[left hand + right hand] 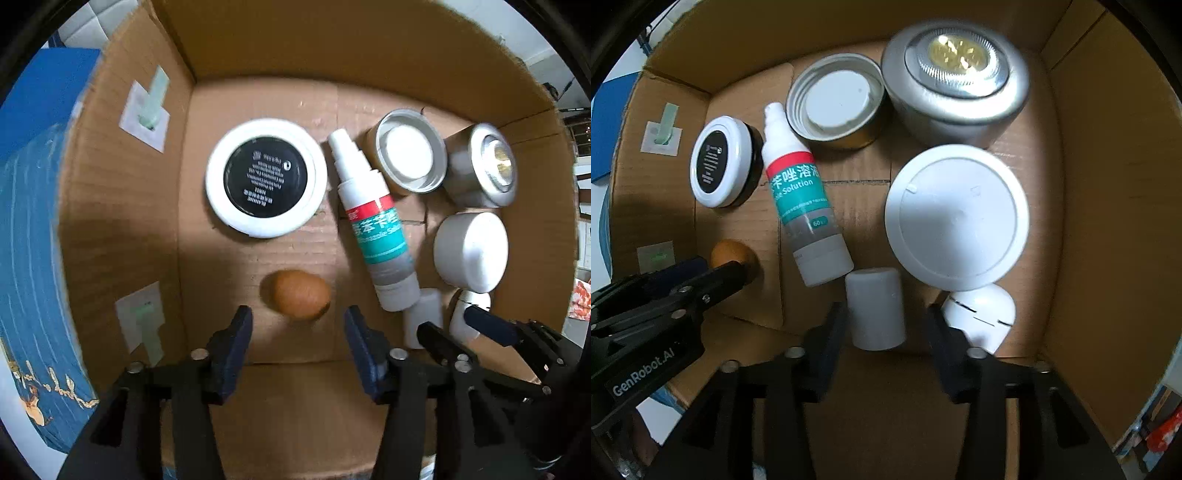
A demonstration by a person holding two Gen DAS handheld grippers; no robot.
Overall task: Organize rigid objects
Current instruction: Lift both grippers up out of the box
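Observation:
Both grippers hover inside a cardboard box (122,221). My left gripper (299,325) is open, with a brown egg-shaped object (300,294) lying just beyond its fingertips; the egg also shows in the right wrist view (729,253). My right gripper (884,325) is open around a small white cylinder (875,308) that lies on the box floor; the jaws stand apart from it. The right gripper also shows in the left wrist view (454,328). A white spray bottle (373,221) with a green and red label lies in the middle of the box.
A white-rimmed jar with a black label (266,177), an open metal tin (410,151), a silver puck light (491,164), a white round puck (956,218) and a small white dome (982,317) lie in the box. Box walls surround all sides. Blue cloth (26,221) lies outside on the left.

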